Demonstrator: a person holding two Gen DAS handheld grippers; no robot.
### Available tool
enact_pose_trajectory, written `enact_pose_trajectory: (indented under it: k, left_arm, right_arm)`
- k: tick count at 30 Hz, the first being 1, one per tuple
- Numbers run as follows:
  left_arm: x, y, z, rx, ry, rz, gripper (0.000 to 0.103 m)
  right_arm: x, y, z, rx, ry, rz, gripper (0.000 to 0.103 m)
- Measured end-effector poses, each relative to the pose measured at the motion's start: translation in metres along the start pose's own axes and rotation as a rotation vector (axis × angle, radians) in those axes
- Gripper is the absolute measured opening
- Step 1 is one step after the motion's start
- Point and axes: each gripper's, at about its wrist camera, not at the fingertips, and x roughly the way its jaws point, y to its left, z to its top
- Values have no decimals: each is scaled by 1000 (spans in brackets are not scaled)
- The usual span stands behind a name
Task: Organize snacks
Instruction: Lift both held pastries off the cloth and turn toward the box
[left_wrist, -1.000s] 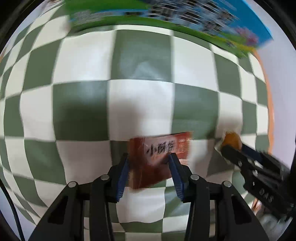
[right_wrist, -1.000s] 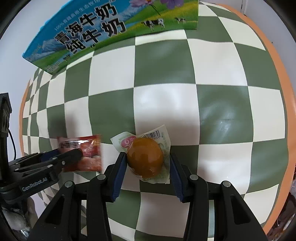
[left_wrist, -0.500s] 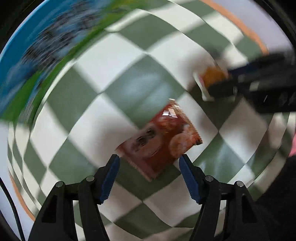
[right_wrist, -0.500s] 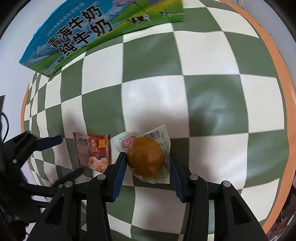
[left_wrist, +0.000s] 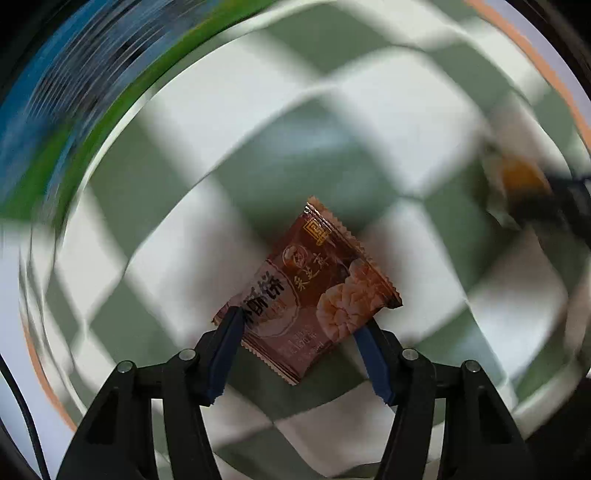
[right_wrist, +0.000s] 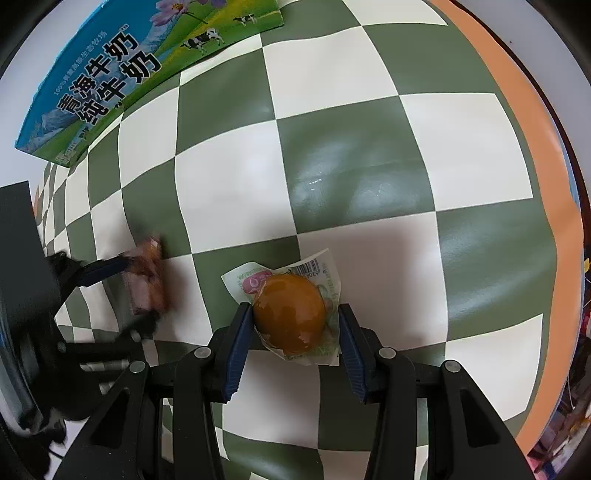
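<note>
Left wrist view: the left hand-held gripper (left_wrist: 299, 332) is closing its jaws around the red biscuit packet (left_wrist: 308, 286) lying skewed over the checkered surface (left_wrist: 258, 110). The right hand-held gripper (right_wrist: 293, 325) stays clamped on the wrapped brown egg (right_wrist: 290, 314). The packet's corners should be squared between the pads before lifting.

Likely a home table set up for recording: green-and-white checked cloth (right_wrist: 354, 155) with orange border, blue-green milk carton box (right_wrist: 110, 74) at far edge, wrapped snacks (left_wrist: 314, 295) lying about. Room otherwise unseen.
</note>
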Motion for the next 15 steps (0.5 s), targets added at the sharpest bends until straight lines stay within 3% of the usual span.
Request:
enact_pose_trajectory:
  k: [2, 5, 7, 8, 11, 15]
  left_arm:
    - [2, 32, -3, -240, 19, -116, 59]
    - [11, 65, -11, -460, 59, -278, 61]
    - [19, 75, -16, -541, 65, -362, 73]
    - [28, 75, -17, -536, 81, -380, 81]
    - [39, 62, -12, -430, 93, -325, 81]
    - [28, 31, -5, -326, 50, -203, 59]
  right_arm:
    - [4, 4, 0, 3, -5, 5, 49]
    - [8, 11, 4, -4, -7, 11, 48]
    - [13, 17, 5, -9, -3, 12, 49]
    - [17, 19, 6, -18, 10, 11, 52]
    - [26, 20, 9, -36, 27, -7, 52]
    - [27, 21, 10, -54, 23, -23, 50]
